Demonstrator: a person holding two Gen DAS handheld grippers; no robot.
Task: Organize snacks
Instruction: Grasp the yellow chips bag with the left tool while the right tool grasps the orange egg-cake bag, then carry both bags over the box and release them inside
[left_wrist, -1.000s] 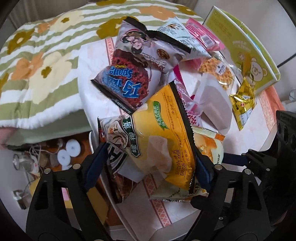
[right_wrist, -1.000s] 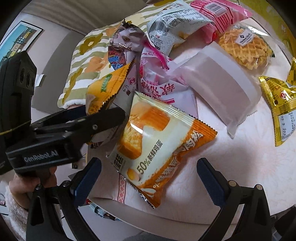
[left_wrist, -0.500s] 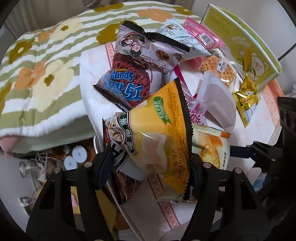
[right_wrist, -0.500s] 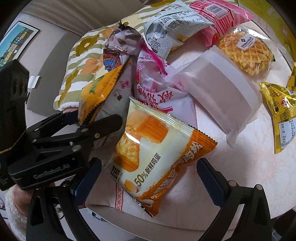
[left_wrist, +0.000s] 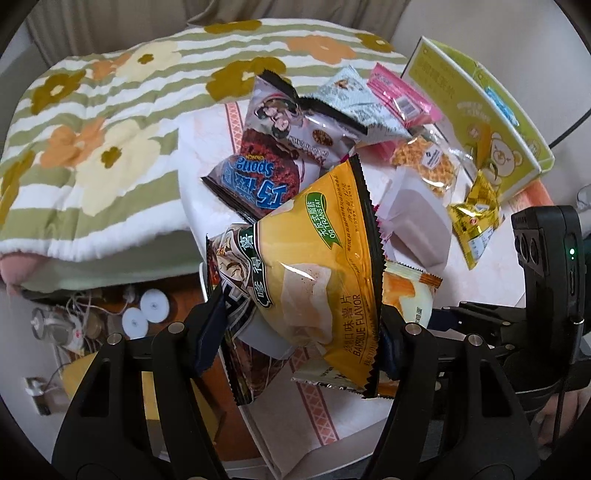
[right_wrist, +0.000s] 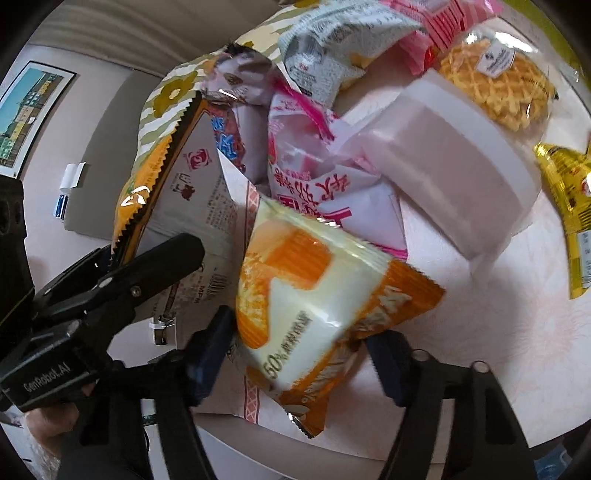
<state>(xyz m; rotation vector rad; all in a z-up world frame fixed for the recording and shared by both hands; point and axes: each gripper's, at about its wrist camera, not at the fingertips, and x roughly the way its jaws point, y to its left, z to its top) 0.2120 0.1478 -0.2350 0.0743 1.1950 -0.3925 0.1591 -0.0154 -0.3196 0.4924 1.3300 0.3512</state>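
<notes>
A yellow barbecue chip bag (left_wrist: 325, 258) stands tilted above the table's near left corner, and my left gripper (left_wrist: 303, 336) is shut on its lower part. The same bag (right_wrist: 147, 192) shows edge-on at the left of the right wrist view, with a left gripper finger (right_wrist: 162, 258) against it. An orange-and-cream cake bag (right_wrist: 314, 288) lies on the pale pink tablecloth (right_wrist: 498, 332). My right gripper (right_wrist: 301, 350) is closing on it, both blue pads touching its crumpled sides. The cake bag (left_wrist: 406, 295) peeks out behind the chips in the left wrist view.
More snacks are piled behind: a chocolate sponge bag (left_wrist: 266, 173), a pink bag (right_wrist: 314, 177), a white wrapped cake (left_wrist: 417, 214), a waffle pack (left_wrist: 424, 162) and a gold sachet (left_wrist: 476, 221). A green bear box (left_wrist: 480, 110) stands at the back right. A floral blanket (left_wrist: 92, 147) lies left.
My left gripper narrowed onto the yellow chip bag and raised it a little. The right gripper's jaws went from wide apart to pinching the orange-and-cream bag, which crumpled.
</notes>
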